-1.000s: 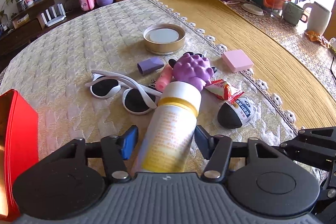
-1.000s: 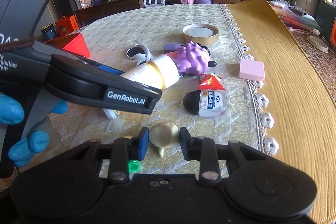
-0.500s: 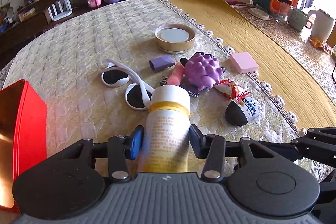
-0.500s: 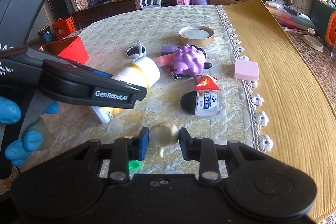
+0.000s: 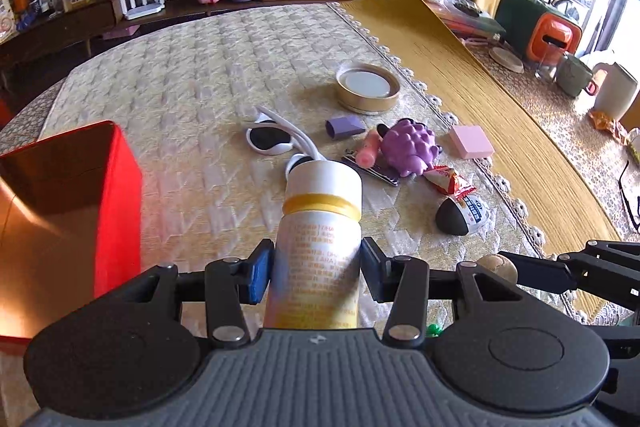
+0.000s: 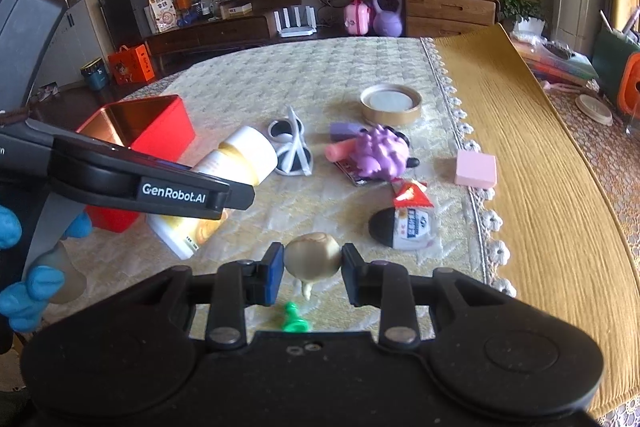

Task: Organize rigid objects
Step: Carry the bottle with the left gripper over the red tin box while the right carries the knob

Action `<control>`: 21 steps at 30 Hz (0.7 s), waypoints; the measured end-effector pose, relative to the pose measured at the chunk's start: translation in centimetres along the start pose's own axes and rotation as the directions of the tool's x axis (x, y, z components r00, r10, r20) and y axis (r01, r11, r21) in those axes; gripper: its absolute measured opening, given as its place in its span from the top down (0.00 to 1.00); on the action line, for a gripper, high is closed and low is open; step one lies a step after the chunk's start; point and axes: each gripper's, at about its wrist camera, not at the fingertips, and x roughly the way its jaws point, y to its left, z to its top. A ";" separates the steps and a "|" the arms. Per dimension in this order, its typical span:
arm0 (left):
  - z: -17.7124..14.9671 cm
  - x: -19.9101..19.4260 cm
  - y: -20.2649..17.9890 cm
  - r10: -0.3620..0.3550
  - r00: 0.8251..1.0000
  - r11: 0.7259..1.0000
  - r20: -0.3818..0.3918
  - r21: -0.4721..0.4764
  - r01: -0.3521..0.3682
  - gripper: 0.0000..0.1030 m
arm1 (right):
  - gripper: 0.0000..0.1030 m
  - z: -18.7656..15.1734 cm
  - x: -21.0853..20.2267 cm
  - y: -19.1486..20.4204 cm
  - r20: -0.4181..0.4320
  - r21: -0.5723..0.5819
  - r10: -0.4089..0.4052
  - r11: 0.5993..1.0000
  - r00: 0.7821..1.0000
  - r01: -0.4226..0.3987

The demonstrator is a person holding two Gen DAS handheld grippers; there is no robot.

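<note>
The left gripper (image 5: 317, 269) is clamped on a white bottle (image 5: 320, 235), one pad pressing each side of its printed body. The bottle's long axis runs straight forward along the fingers, white cap and yellow band leading and the base back toward the gripper's body. In the right wrist view the bottle (image 6: 236, 169) is held clear of the cloth and tilted, cap up and away, base low and near, with the left gripper (image 6: 168, 193) crossing in front of it. The blue-gloved hand (image 6: 24, 291) holds that gripper's handle.

The right gripper (image 6: 312, 267) is closed on a beige ball (image 6: 313, 256), both pads touching its sides. A pale stub hangs below the ball, and a green piece (image 6: 295, 323) lies on the cloth just under it.

To the left of the bottle stands an open red box (image 5: 68, 195), its near corner close beside the left gripper. Just past the cap lie white sunglasses (image 5: 276, 143), lenses dark. Further right are a purple toy (image 5: 408, 147) with a pink tube (image 5: 370, 151) touching its left side, a small purple block (image 5: 346, 127) behind them, a red wrapper (image 5: 446, 181) and a black-and-white packet (image 5: 460, 215) nearer the camera. A pink block (image 5: 470, 142) sits at the lace edge of the cream cloth (image 5: 192, 99). A round lid (image 5: 368, 91) rests further back, apart from the rest.
</note>
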 end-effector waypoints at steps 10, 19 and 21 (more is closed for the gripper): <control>0.0 -4.4 5.0 0.044 0.998 0.994 0.034 -0.101 -0.040 0.56 | 0.71 3.0 -0.8 3.9 0.022 -0.060 0.066 0.996 0.998 -0.065; 0.3 -7.2 10.6 0.129 0.990 0.980 0.063 -0.160 -0.118 0.56 | 0.71 6.2 0.9 7.7 -0.001 -0.108 0.148 0.983 0.989 -0.148; 0.5 -7.5 12.0 0.149 0.987 0.975 0.065 -0.176 -0.135 0.56 | 0.71 6.8 1.4 8.7 -0.002 -0.132 0.161 0.978 0.987 -0.160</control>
